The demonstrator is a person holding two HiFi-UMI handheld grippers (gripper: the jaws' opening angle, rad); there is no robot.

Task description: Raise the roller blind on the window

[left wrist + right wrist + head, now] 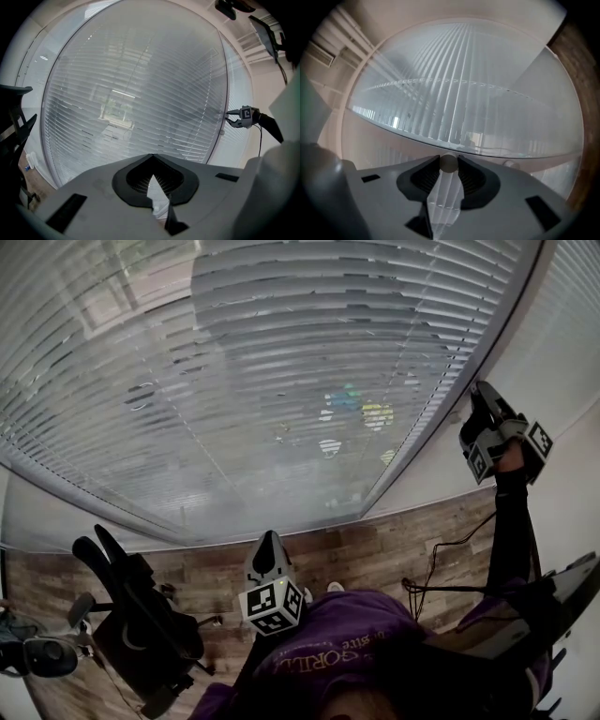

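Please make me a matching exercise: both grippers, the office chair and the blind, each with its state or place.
1 left gripper
2 right gripper
3 office chair
4 blind

a lowered
b fingers closed on the wand
c on the wooden floor
d fingers together, empty

Pairs: 1-d, 2-b, 3-c, 4-a

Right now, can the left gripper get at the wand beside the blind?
Probably not from where it is. The left gripper sits low before the middle of the blind, well apart from the wand at the right edge, and the right gripper is closed on that wand.
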